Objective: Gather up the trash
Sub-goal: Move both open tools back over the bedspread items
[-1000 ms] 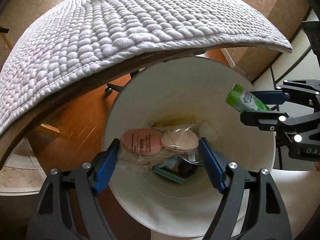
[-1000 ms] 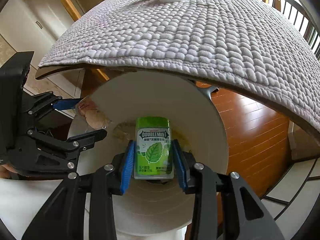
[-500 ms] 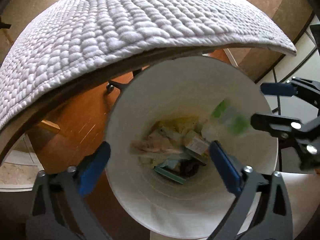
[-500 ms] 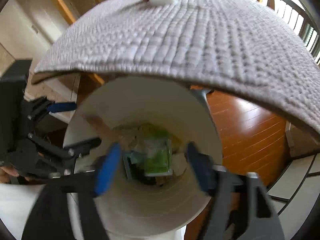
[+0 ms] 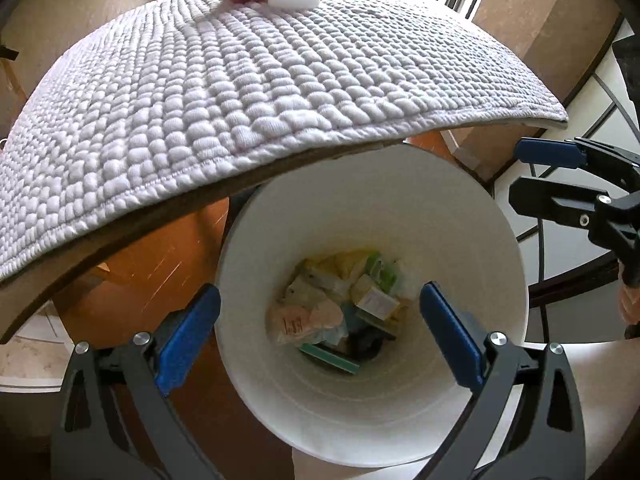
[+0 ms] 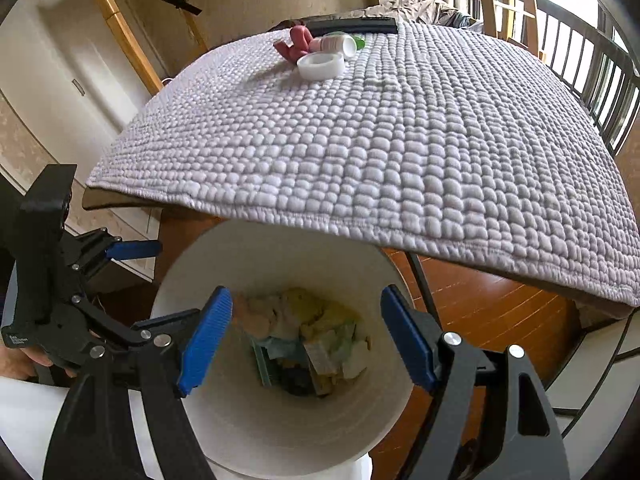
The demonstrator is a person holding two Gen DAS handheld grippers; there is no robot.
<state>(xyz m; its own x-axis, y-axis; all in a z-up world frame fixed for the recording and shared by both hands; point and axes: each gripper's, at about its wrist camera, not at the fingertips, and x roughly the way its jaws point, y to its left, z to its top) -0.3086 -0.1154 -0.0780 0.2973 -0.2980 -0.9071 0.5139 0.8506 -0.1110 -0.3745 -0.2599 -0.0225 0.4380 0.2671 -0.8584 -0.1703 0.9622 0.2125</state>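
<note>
Floorboards [image 5: 132,264] of orange wood show at far left under the table edge, and a quilted grey cloth [image 5: 248,92] covers the tabletop, overhanging the far rim of the white bin [image 5: 460,216] that stands below it. On the cloth's far end lie a white tape roll [image 6: 320,65], a pink object [image 6: 298,42] and a small white bottle [image 6: 338,43] on its side, its long axis running left to right. Both grippers hang above the bin's mouth, the left gripper [image 5: 320,336] released and empty, the right gripper [image 6: 306,336] likewise spread with nothing between its blue pads. Trash [image 5: 340,304] sits heaped at the bin's bottom, wrappers and small boxes lying at mixed angles.
</note>
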